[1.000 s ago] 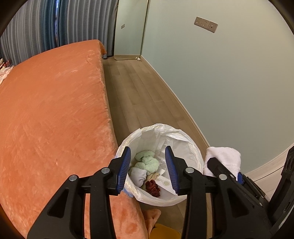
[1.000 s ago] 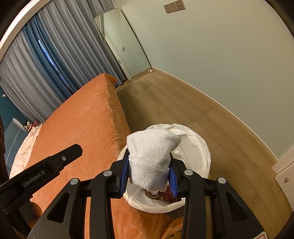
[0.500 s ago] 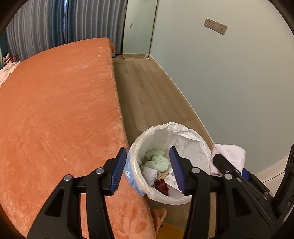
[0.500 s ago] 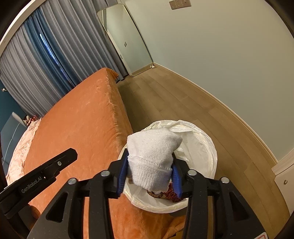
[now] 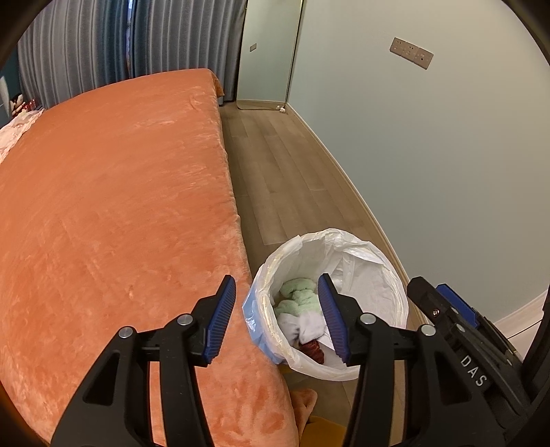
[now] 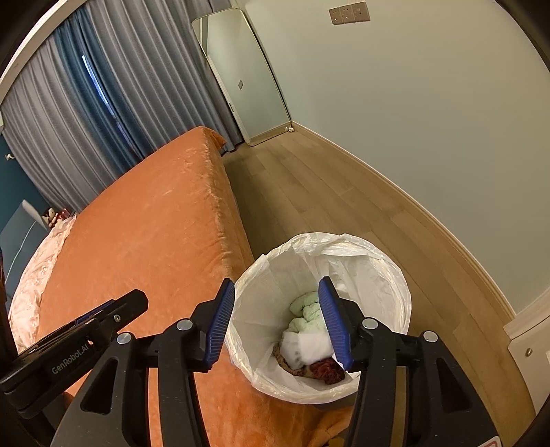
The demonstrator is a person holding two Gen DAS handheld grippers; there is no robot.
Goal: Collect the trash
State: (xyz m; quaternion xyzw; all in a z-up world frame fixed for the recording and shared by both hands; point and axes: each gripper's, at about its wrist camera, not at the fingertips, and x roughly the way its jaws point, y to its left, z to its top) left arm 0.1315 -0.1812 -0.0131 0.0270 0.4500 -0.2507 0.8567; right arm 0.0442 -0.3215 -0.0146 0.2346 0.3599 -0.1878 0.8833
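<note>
In the right wrist view, at nine o'clock the tip of the left gripper (image 6: 113, 311) reaches in from the frame edge over the orange bed cover (image 6: 144, 240); from this side its jaws cannot be judged. In the left wrist view, the left gripper (image 5: 276, 316) has its blue pads apart with nothing between them, one pad over the bed edge and the other over the mouth of the bin.

Toward six o'clock in the right wrist view, the right gripper (image 6: 276, 318) hangs above the bin, jaws opening, with only air between the pads. The white sock (image 6: 307, 349) lies below them inside the bin, on top of the other trash, touching neither pad.

The trash bin (image 6: 395, 271) stands on the wooden floor (image 6: 326, 192) just beside the bed, at about five o'clock in both views, lined with a white plastic bag (image 6: 361, 275) folded over its rim. Within it, a pale green cloth (image 6: 306, 314) sits at the far side of the sock, a dark red crumpled piece (image 6: 326, 371) at the near side, and a brownish scrap (image 6: 285, 362) shows under the sock's edge.

Farther right, at three o'clock, the plain pale wall (image 6: 429, 120) runs along the floor, with a switch plate (image 6: 349, 15) at one o'clock. A tall mirror (image 6: 240, 79) leans at twelve o'clock, and grey curtains (image 6: 86, 113) hang at eleven.
</note>
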